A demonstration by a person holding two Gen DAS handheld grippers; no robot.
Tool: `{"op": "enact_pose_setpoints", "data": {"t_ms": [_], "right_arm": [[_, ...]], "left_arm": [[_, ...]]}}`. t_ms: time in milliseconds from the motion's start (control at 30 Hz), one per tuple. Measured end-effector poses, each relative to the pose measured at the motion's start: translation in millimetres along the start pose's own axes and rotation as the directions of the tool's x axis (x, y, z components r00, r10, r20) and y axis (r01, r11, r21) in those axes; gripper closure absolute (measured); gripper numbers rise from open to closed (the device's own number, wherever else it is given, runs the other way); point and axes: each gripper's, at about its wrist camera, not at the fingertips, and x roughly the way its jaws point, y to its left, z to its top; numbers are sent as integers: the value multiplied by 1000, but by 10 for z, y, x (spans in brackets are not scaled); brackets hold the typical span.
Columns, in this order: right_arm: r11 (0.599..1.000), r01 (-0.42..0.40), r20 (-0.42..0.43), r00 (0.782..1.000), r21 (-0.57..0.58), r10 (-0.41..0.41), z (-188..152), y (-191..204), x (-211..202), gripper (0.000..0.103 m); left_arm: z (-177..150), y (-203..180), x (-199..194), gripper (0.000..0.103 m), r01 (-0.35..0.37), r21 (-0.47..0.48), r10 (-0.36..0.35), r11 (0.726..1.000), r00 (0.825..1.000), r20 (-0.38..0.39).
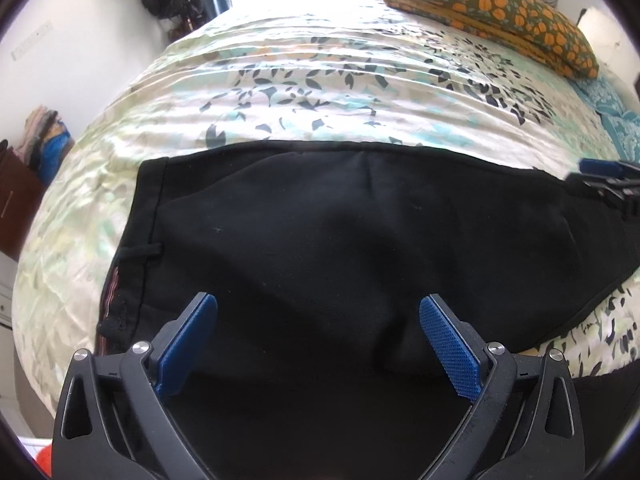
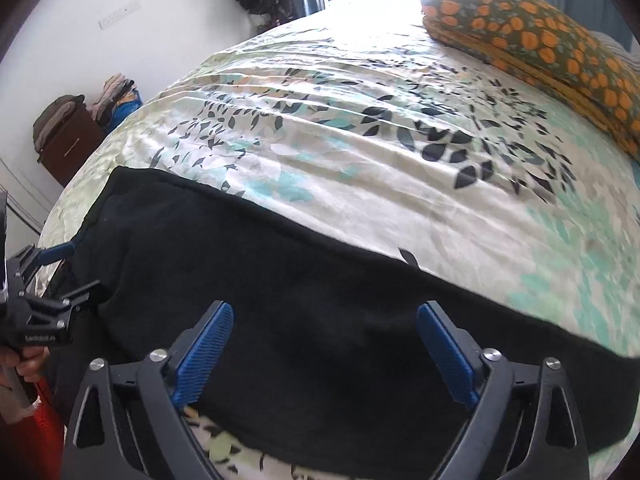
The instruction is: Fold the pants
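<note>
The black pants (image 1: pixel 340 232) are laid flat on the bed (image 1: pixel 280 80), near its front edge, long axis running left to right across both views. The waistband (image 1: pixel 148 216) is seen at the left end, below the left gripper (image 1: pixel 318 344); the leg portion extends rightward under the right gripper (image 2: pixel 324 348). Both sets of fingers are observed well apart, with nothing clamped; the cloth lies beneath them and no contact can be confirmed. The left hand is judged nearer the waistband, the right nearer the legs. A lengthwise fold appears not yet made.
</note>
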Motion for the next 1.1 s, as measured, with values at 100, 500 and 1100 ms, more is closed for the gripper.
{"op": "enact_pose_setpoints", "data": {"t_ms": [100, 500, 1100], "right_arm": [[997, -70, -59, 996, -21, 69, 330, 50, 421, 26], [951, -74, -244, 970, -299, -2, 701, 784, 1273, 92], [993, 53, 38, 998, 107, -57, 284, -113, 432, 22]], "left_arm": [[117, 39, 74, 1, 4, -6, -4, 1000, 1000, 1], [-25, 293, 76, 1, 44, -42, -44, 998, 999, 9], [169, -113, 75, 1, 59, -12, -59, 998, 998, 21]]}}
